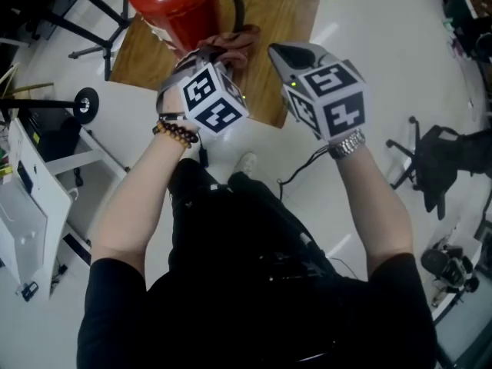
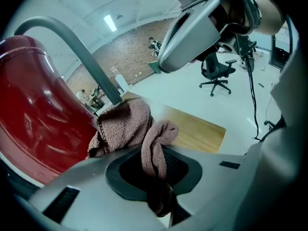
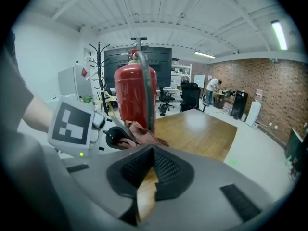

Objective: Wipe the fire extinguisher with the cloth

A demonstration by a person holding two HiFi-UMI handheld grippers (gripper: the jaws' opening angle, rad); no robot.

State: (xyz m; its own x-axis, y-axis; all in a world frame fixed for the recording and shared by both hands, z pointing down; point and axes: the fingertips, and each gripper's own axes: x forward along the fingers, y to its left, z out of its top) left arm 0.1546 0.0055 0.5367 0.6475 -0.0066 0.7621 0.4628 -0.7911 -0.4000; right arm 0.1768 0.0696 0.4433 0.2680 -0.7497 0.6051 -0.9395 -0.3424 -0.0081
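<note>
Jaws of my left gripper [image 2: 155, 177] clamped on the brown cloth [image 2: 126, 124]; those of my right gripper [image 3: 147, 174] pressed together, empty. On the wooden table [image 3: 199, 129], at its far left, stands the red fire extinguisher [image 2: 33, 124], with its grey hose [image 2: 72, 42] and the cloth bunched right at its near side. I can't confirm contact. I judge the wiping barely begun, with nearly the whole body left.
</note>
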